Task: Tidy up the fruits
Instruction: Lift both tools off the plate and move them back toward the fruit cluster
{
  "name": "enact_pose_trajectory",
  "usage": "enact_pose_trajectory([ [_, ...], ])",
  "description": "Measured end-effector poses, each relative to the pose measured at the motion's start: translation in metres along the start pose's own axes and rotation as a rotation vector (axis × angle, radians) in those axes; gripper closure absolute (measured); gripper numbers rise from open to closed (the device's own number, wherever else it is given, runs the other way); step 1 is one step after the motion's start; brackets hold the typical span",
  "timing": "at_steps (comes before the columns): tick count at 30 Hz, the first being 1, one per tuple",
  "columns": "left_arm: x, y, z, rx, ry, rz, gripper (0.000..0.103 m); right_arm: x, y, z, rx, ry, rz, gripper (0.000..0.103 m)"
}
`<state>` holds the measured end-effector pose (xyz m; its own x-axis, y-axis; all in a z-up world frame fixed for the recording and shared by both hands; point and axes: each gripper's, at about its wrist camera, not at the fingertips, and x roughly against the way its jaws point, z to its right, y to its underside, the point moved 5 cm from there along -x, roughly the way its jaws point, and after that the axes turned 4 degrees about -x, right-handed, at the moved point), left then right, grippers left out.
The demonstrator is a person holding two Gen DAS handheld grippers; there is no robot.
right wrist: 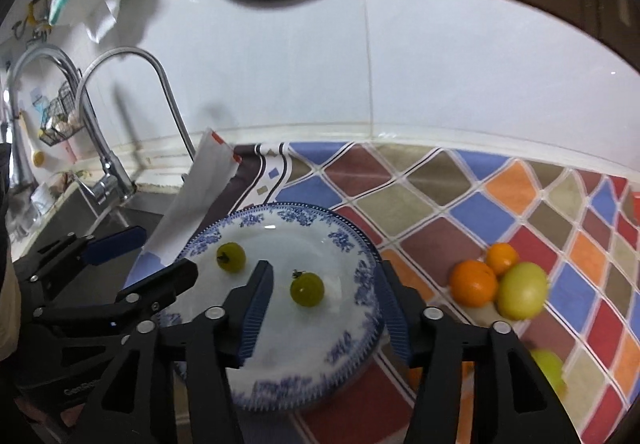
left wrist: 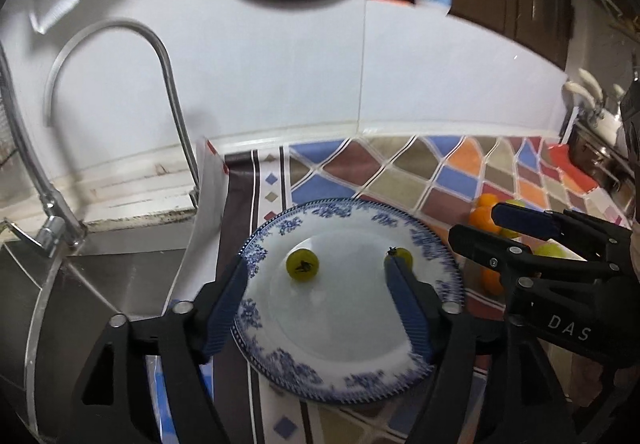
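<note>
Currently both the left tool [left wrist: 316, 276] and right tool [right wrist: 324, 284] hang spread and empty over the blue-patterned plate [right wrist: 360, 276], where a careless descent could roll either green cherry tomato [right wrist: 307, 289] off its rim.

fingers [left wrist: 224, 308]: black plastic, ribbed blue pads, silver screw heads
right gripper [left wrist: 474, 232]: black body, white "DAS" lettering

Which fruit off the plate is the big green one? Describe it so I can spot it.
Start at the blue-rimmed plate, then look right onto the patterned cloth. A cluster lies there: two oranges and, touching them, the green fruit, the largest and the only pale green one.
</note>
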<state>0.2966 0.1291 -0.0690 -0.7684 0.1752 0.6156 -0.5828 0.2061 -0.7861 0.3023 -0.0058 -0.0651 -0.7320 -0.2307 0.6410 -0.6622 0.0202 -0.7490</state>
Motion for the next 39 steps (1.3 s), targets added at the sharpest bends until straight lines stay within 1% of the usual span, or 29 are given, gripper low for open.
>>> enact_pose_trajectory([
  [2, 0.014, 0.001, 0.004, 0.007, 0.004, 0.019, 0.019, 0.018, 0.001, 0.0, -0.005, 0.006, 0.025, 0.045],
  [5, 0.032, 0.002, 0.011, 0.012, 0.008, 0.041, 0.014, 0.043, 0.005, 0.003, -0.015, 0.024, 0.063, 0.039],
  [7, 0.042, 0.004, 0.015, 0.016, 0.009, 0.052, 0.014, 0.058, 0.008, 0.005, -0.023, 0.042, 0.086, 0.034],
  [9, 0.052, 0.006, 0.02, 0.018, 0.009, 0.063, 0.013, 0.07, 0.011, 0.007, -0.024, 0.059, 0.104, 0.033],
  [12, 0.064, 0.009, 0.029, 0.019, -0.006, 0.082, 0.011, 0.089, 0.016, 0.013, -0.015, 0.087, 0.127, 0.027],
  [14, 0.072, 0.01, 0.039, 0.011, -0.014, 0.104, 0.008, 0.101, 0.02, 0.018, -0.01, 0.101, 0.145, 0.027],
  [18, 0.087, 0.012, 0.06, -0.008, -0.042, 0.147, 0.005, 0.122, 0.027, 0.032, 0.003, 0.123, 0.182, 0.022],
  [25, 0.104, 0.011, 0.098, -0.015, -0.074, 0.194, 0.003, 0.154, 0.038, 0.065, 0.023, 0.131, 0.209, 0.022],
  [28, 0.108, 0.012, 0.114, -0.02, -0.082, 0.207, 0.003, 0.162, 0.043, 0.08, 0.028, 0.13, 0.206, 0.022],
  [34, 0.107, 0.014, 0.144, -0.036, -0.078, 0.203, 0.003, 0.176, 0.051, 0.105, 0.035, 0.126, 0.201, 0.022],
  [39, 0.097, 0.019, 0.162, -0.07, -0.08, 0.182, 0.003, 0.176, 0.06, 0.125, 0.019, 0.12, 0.173, 0.022],
])
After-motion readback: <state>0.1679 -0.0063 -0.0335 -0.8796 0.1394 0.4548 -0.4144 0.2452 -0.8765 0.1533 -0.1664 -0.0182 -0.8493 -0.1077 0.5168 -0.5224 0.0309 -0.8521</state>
